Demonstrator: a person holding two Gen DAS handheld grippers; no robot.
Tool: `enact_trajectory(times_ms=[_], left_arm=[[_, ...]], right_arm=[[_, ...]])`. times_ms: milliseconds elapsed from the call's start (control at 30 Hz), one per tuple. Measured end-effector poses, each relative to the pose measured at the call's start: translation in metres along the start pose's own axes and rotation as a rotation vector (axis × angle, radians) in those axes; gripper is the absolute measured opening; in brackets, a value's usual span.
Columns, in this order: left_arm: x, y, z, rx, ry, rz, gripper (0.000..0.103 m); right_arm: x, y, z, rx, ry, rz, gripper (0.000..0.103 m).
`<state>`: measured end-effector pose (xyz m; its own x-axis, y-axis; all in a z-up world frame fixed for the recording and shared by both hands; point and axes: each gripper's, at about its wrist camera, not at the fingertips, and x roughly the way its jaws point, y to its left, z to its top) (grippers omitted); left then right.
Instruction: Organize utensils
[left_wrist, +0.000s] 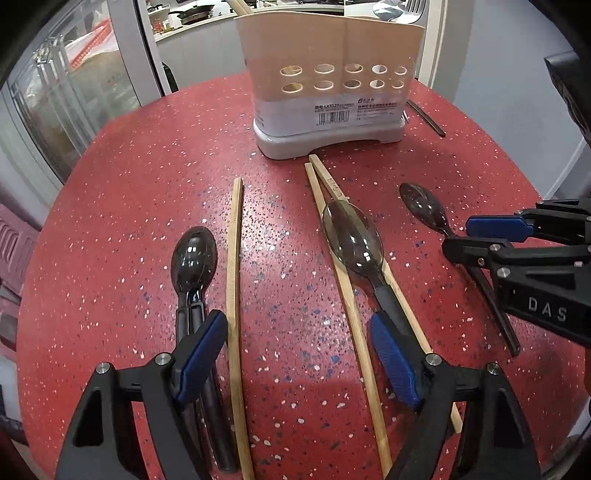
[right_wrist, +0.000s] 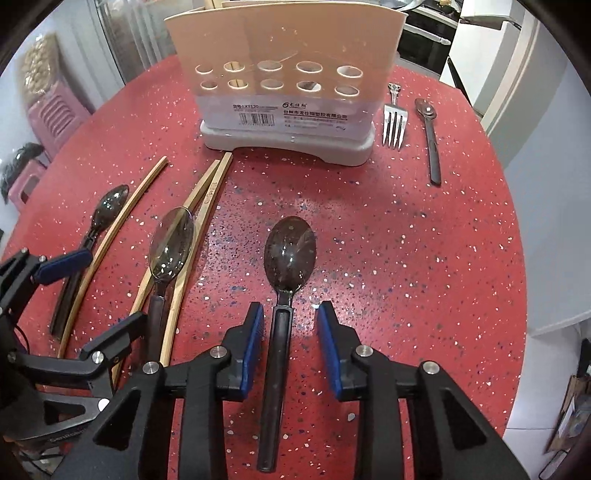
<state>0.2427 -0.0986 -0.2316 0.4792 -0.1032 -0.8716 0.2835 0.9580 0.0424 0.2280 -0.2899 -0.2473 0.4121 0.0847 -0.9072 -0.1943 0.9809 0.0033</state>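
Observation:
A beige utensil holder (left_wrist: 325, 92) with round holes stands at the back of the red table; it also shows in the right wrist view (right_wrist: 284, 88). My left gripper (left_wrist: 295, 354) is open over a single chopstick (left_wrist: 233, 280), between a dark spoon (left_wrist: 194, 258) on its left and a spoon (left_wrist: 352, 240) lying on a chopstick pair (left_wrist: 332, 206) on its right. My right gripper (right_wrist: 290, 339) is open, its pads either side of the handle of a dark spoon (right_wrist: 290, 254) lying flat. That gripper shows in the left wrist view (left_wrist: 476, 238).
A metal fork (right_wrist: 394, 123) and a small dark spoon (right_wrist: 430, 136) lie right of the holder. The speckled red table (right_wrist: 424, 258) is round, with its edge near on both sides. A pink stool (right_wrist: 51, 107) stands beyond the left edge.

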Motion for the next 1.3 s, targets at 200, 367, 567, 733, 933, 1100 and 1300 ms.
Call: enact_trajectory(times_ms=[200,367,567,733,933,1100,1300], left_arm=[[0.006,-0.007,0.016,0.047,0.02,-0.015,0.084],[0.01,-0.016,0.027,0.08,0.054,-0.044,0.075],[0.011,-0.027,0.033,0.142,0.095,-0.101,0.047],[0.006,-0.021,0.031,0.115,0.085,-0.133,0.045],[-0.014,0.0,0.017,0.031,0.008,-0.175,0.031],[-0.021,0.008,0.005,0.013,-0.01,-0.149,0.031],[-0.037,0.012,0.006,0.008,-0.084,-0.107,0.031]], right_arm=[[-0.002,0.0,0.0,-0.016,-0.001,0.003,0.03],[-0.001,0.001,0.001,-0.034,0.008,0.007,0.021],[-0.001,0.003,0.003,-0.047,0.013,0.024,0.012],[-0.002,-0.006,0.003,-0.017,0.01,0.06,0.012],[-0.007,-0.019,0.0,0.033,-0.016,0.14,0.012],[-0.012,-0.022,-0.002,0.034,-0.03,0.15,0.012],[-0.019,-0.026,-0.005,0.047,-0.048,0.164,0.012]])
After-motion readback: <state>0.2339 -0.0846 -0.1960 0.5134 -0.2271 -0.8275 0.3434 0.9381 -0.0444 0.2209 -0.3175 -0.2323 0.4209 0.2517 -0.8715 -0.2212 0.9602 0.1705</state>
